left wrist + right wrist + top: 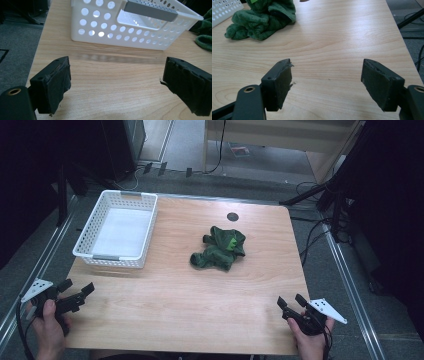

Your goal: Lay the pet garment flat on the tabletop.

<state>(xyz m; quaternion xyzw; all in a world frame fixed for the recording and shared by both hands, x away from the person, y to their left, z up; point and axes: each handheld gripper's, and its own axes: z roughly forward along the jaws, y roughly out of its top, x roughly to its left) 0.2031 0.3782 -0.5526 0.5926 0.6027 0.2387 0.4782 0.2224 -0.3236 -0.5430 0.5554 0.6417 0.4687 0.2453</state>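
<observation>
High view shows the left hand-held gripper (79,289) at the lower left of the frame and the right hand-held gripper (290,300) at the lower right, both with jaws wide apart and nothing between them, over the bare near edge of the tabletop (175,305). Farther up, near the middle of the frame, the crumpled green cloth (219,248) lies on the wood, well apart from both. At the upper left stands the white basket (90,232), near the cloth but not touching it.

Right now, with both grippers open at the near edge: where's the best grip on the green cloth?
Probably the raised bunched fold at the top of the cloth, from above with the right gripper, which is nearer. The cloth lies crumpled in a heap, so a high ridge gives the jaws something to pinch; the flat edges hug the table.
</observation>
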